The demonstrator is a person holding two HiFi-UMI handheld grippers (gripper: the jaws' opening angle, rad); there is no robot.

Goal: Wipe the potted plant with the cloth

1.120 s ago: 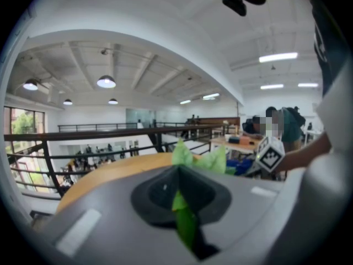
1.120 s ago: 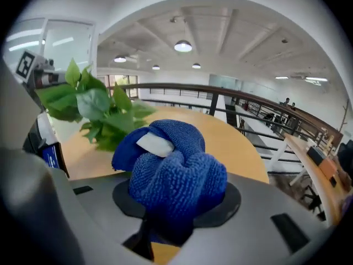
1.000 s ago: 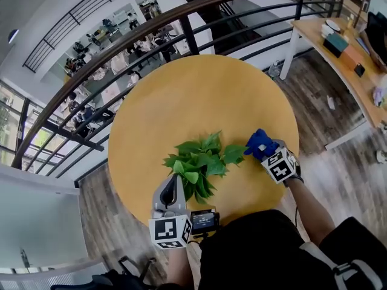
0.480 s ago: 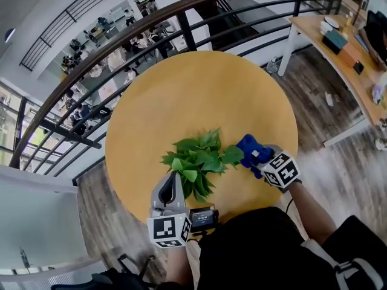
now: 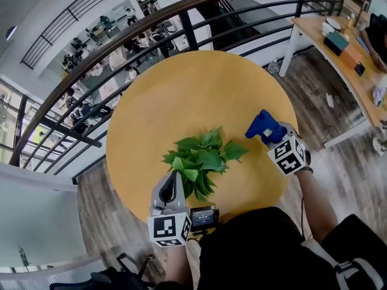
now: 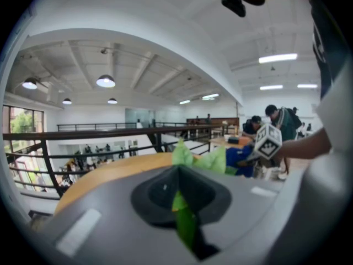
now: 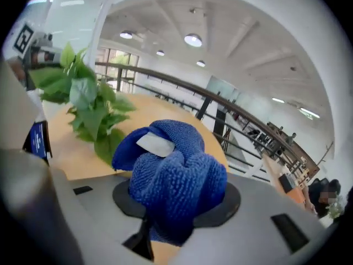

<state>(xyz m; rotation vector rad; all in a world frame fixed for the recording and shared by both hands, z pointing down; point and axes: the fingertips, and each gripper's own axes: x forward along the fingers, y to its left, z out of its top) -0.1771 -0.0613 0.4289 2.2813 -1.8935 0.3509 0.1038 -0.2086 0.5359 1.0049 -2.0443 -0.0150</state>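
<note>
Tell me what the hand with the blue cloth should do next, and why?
Probably lower the right gripper so the blue cloth meets the potted plant at its nearest leaves, then wipe along them. The cloth is clamped in that gripper but hangs clear of the leaves, to their right, while the left gripper pinches one leaf.

Bright, even indoor light. Ceiling lamps [image 6: 105, 81] glow between 10 and 12 o'clock in both gripper views; a window [image 6: 22, 127] glares at 9 o'clock. Fisheye bends the railing [image 5: 188, 32]; corners go black. The leaf [image 6: 185, 222] in the left view's jaws is blurred.
</note>
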